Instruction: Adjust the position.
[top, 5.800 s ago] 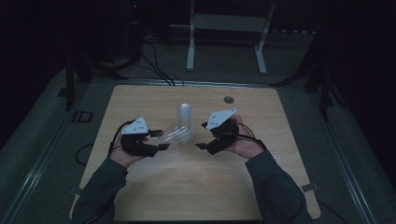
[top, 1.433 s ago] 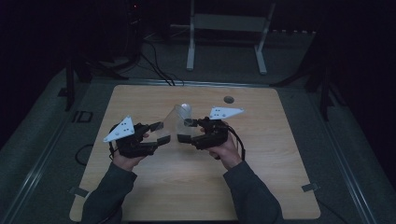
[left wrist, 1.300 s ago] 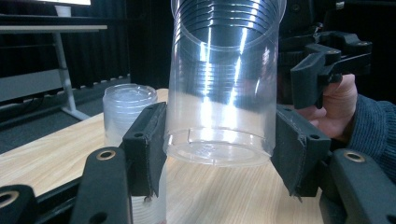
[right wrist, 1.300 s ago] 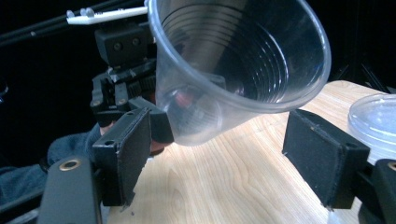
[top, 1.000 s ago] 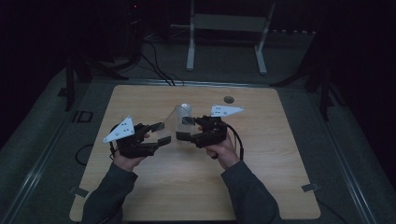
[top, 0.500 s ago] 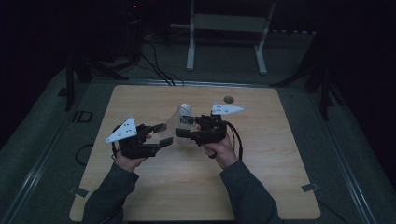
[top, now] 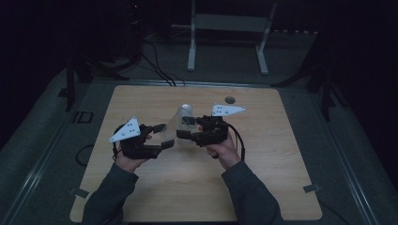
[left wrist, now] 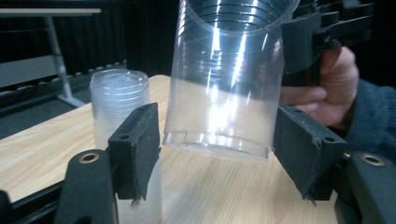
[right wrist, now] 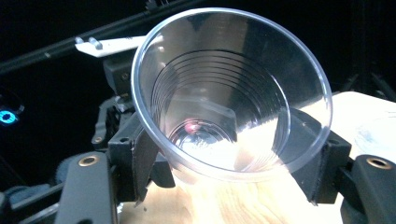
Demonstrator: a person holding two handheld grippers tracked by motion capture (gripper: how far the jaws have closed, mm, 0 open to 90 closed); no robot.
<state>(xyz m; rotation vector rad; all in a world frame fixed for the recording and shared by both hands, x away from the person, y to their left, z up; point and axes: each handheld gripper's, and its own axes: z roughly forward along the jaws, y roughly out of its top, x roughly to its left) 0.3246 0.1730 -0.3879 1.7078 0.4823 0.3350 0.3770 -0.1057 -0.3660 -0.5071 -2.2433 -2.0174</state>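
A clear plastic cup (right wrist: 224, 93) lies on its side in the air, and my right gripper (right wrist: 217, 154) is shut on its wall, mouth towards that camera. In the high view the cup (top: 171, 126) hangs between both grippers above the wooden table (top: 263, 178). My left gripper (left wrist: 217, 126) is open, with its jaws on either side of the cup's base (left wrist: 219, 144) and a narrow gap at each side. In the high view the left gripper (top: 163, 136) faces the right gripper (top: 184, 129). An upturned stack of clear cups (left wrist: 116, 98) stands behind on the table.
A small dark round object (top: 229, 100) lies near the table's far edge. A white metal stand (top: 225, 28) and cables (top: 159, 70) are on the floor beyond the table. The person's right hand (left wrist: 327, 88) is close behind the cup.
A cup has come off the stack in the right gripper. Over the last second the two grippers drew together and the cup's base came between the left jaws.
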